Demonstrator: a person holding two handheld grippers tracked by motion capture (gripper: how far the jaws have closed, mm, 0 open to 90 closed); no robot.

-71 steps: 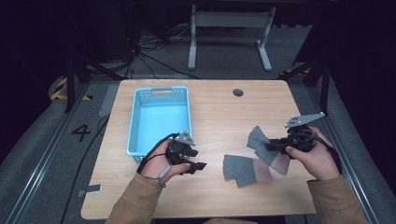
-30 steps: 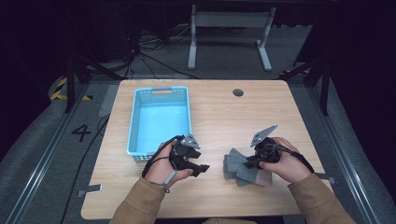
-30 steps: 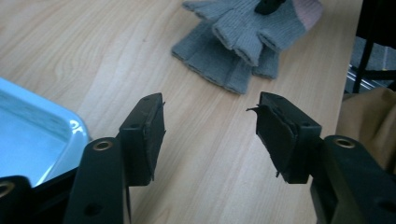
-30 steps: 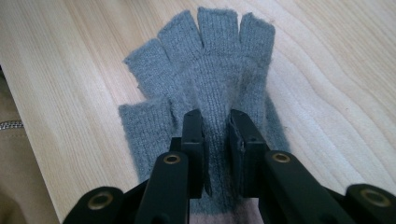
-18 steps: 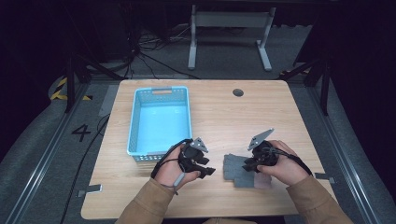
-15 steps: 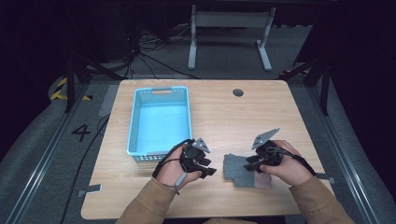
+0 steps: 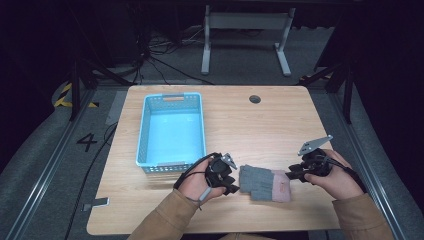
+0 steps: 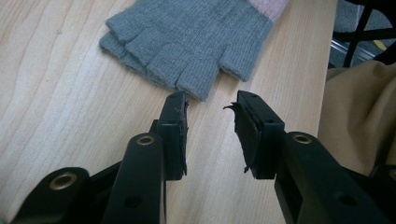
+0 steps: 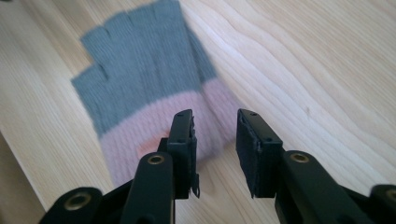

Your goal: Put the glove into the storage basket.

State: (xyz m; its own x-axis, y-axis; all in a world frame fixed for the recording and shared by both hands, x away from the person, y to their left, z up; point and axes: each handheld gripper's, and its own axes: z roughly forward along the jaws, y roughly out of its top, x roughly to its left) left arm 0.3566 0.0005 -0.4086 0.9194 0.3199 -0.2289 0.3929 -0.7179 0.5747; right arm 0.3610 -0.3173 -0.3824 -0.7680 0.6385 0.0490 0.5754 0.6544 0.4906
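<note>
glove: the grey knitted fingerless glove with a pink cuff [image 7: 264, 182] lies flat on the pale wooden table [image 7: 260, 125], near the front edge, between the two hands; a second layer seems to lie under it
left gripper: the left gripper [image 8: 210, 100] stands just short of the grey finger stubs; its jaws have just been closing and stand part open, nothing between them
right gripper: the right gripper [image 9: 215, 116] is at the pink cuff end, jaws part open and empty, one jaw over the cuff's edge
basket: the light blue plastic basket [image 7: 145, 135] sits apart, behind the left hand
step: likely pinching both ends to lift the glove
advice: slide one jaw under the knit before closing; bite both layers; keep the fabric taut; lift level
</note>
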